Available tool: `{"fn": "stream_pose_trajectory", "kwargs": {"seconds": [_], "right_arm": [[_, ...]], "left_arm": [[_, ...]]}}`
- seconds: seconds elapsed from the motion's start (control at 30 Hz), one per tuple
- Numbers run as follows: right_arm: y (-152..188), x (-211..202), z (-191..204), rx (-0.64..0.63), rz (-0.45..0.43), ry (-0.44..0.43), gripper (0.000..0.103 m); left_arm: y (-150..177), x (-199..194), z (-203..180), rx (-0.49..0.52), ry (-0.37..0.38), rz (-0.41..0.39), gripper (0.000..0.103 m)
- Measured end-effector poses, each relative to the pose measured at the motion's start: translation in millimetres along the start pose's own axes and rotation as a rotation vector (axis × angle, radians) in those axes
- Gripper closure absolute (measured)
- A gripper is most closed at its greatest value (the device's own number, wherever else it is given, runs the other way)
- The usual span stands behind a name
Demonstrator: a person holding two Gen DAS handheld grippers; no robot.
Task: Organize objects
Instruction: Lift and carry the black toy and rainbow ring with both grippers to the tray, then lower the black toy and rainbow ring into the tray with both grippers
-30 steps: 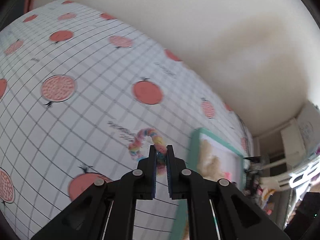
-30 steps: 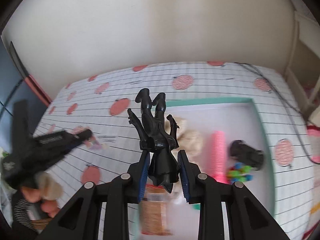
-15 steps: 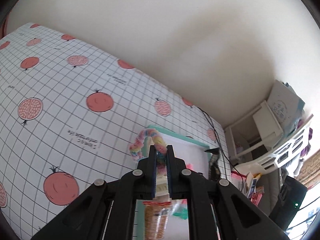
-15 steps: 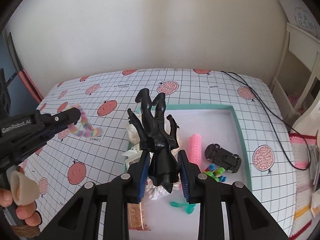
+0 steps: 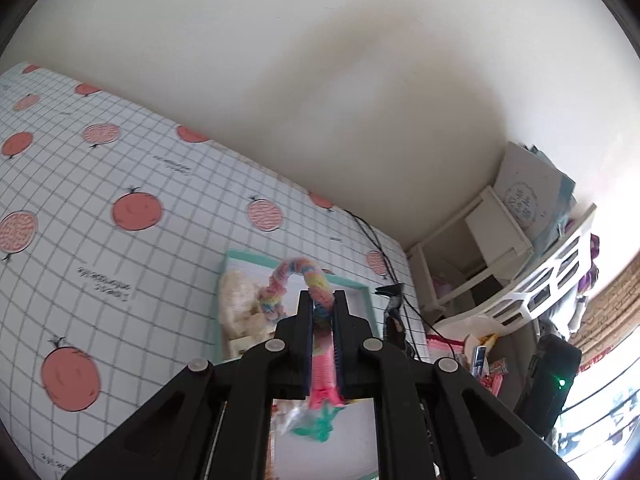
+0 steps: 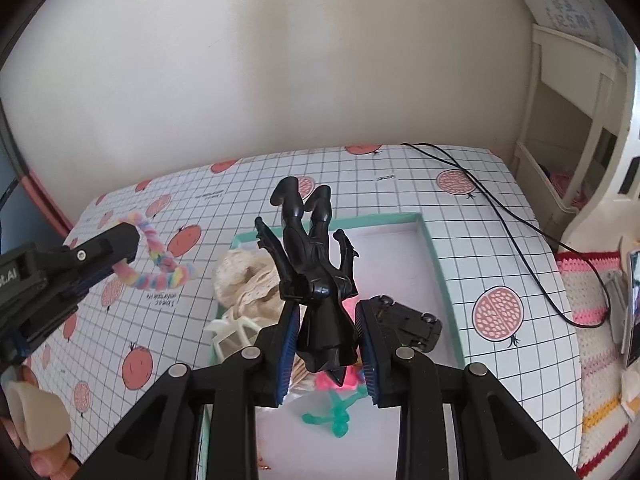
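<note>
My left gripper [image 5: 322, 300] is shut on a pastel rainbow fuzzy loop [image 5: 292, 276], held in the air over the left side of the teal-rimmed tray [image 5: 234, 256]. In the right wrist view that left gripper [image 6: 134, 240] enters from the left, with the loop [image 6: 160, 276] dangling beside the tray's left rim [image 6: 436, 252]. My right gripper [image 6: 326, 320] is shut on a black action figure [image 6: 312, 264], held upside down with its legs pointing up above the tray.
The tray holds a cream lace bundle [image 6: 248, 280], a white frame [image 6: 234, 330], a black toy car [image 6: 408, 322], a pink piece [image 6: 344, 378] and a green figure [image 6: 334, 416]. A black cable [image 6: 512, 216] crosses the tablecloth at right. A white shelf [image 6: 576, 112] stands right of the table.
The left gripper carried the rainbow loop rightward from above the tablecloth to the tray's left side. The right gripper drew back and lifted a little, still holding the black figure.
</note>
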State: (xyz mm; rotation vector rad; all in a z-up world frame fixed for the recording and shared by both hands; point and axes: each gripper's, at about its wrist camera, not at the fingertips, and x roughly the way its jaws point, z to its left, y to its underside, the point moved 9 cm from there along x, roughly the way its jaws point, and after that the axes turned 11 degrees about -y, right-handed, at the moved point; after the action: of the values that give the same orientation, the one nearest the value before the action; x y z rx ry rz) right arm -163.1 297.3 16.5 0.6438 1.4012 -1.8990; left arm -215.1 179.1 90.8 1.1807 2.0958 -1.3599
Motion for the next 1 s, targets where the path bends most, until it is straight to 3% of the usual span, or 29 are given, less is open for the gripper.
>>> {"fn": "stream_pose_trajectory", "kwargs": {"seconds": [0.23,0.47,0.8,1.0], "right_arm": [[-8,-1,-21,0.03,-0.059,0.025,0.073],[0,22,-32,0.041,-0.015,0.056,0.072],[12,54,-44,0.053,0.046,0.08,0.072],[13,64,-48,0.076,0.049,0.072,0.072]], "left_arm": [[8,15,-26,0.018,0.06,0.021,0.094],[20,43,-29,-0.004,0.085,0.067,0.095],[40,82,-18,-0.017,0.056,0.118,0.095],[36,84,-27,-0.004,0.083,0.095,0.094]]}}
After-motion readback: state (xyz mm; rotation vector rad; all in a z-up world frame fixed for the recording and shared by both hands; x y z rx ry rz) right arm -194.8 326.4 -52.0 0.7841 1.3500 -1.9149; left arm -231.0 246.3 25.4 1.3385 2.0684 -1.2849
